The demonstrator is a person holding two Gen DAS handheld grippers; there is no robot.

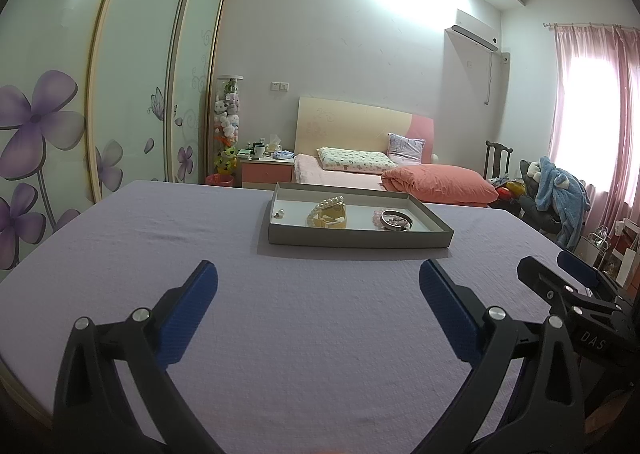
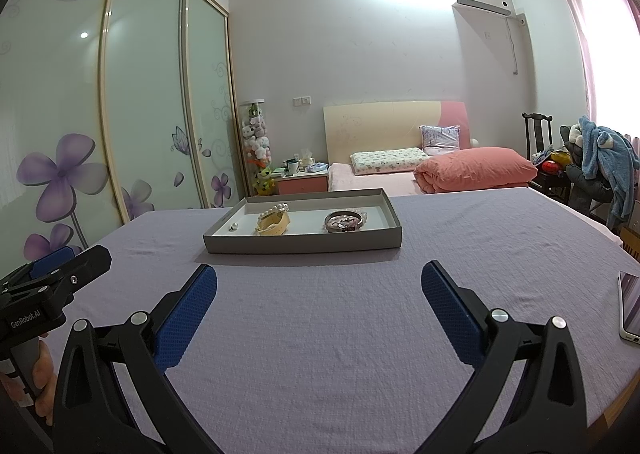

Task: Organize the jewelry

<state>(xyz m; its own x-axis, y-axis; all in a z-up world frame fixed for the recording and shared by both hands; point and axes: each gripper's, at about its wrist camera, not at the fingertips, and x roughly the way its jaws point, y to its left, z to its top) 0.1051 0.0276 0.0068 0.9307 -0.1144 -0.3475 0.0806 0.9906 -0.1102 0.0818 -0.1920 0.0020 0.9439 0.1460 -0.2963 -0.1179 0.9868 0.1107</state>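
Tray: my grey tray (image 1: 360,238) sits ahead of both tongs on the lilac-covered counter (image 1: 280,334), well apart from the tips, its long axis running left to right across my view.
Bearing from left tongs: ahead and slightly right of my left tongs (image 1: 318,286).
Bearing from right tongs: ahead and slightly left of my right tongs (image 2: 319,286).
Nearer hand: I cannot tell; both stand about equally far back, so I judge either could reach in.
Left tongs: spread wide apart, holding nothing, above bare cloth.
Right tongs: spread wide apart, holding nothing.
Tray, left end: a small pearl earring pair (image 2: 233,227), lying loose near the wall.
Tray, middle: a pearl strand (image 1: 329,203) resting on a cream-coloured piece (image 2: 274,225); I cannot tell what that piece is.
Tray, right end: dark bangles (image 2: 340,221) stacked with a pink beaded bracelet (image 1: 378,214), touching each other.
Off to the right: a phone (image 2: 630,306) at the counter's edge, clear of the tray.
Next move, my judgement: carry one of the tongs forward over the near wall and come down from above.
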